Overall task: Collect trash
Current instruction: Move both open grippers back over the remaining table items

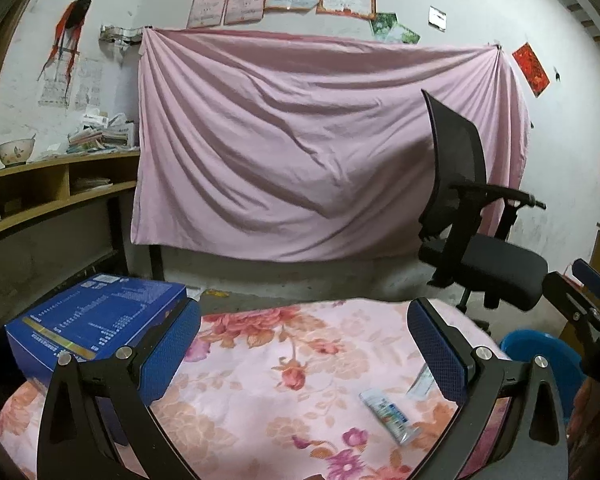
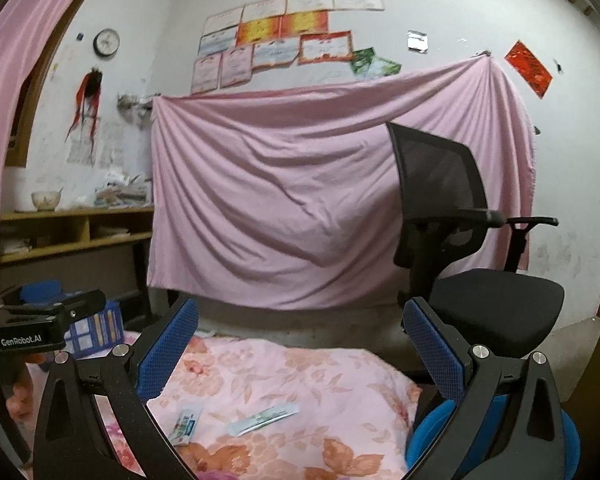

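Two pieces of trash lie on the floral-clothed table [image 1: 300, 344]. In the left wrist view a small white-and-blue wrapper [image 1: 388, 410] lies low and right between the fingers, and a second wrapper [image 1: 419, 380] is half hidden behind the right finger. My left gripper [image 1: 304, 320] hovers above the cloth, open and empty. The right wrist view shows the small wrapper [image 2: 186, 426] and a long pale sachet [image 2: 264, 420] below my right gripper [image 2: 302, 316], which is wide open with nothing in it. A blue bin [image 2: 418, 446] stands beside the table's right edge.
A blue cardboard box [image 1: 96, 320] sits on the table's left side. A black office chair [image 1: 480, 256] stands behind the table on the right, near the blue bin [image 1: 540, 356]. A pink sheet [image 1: 320, 140] covers the wall, and wooden shelves [image 1: 52, 188] stand at the left.
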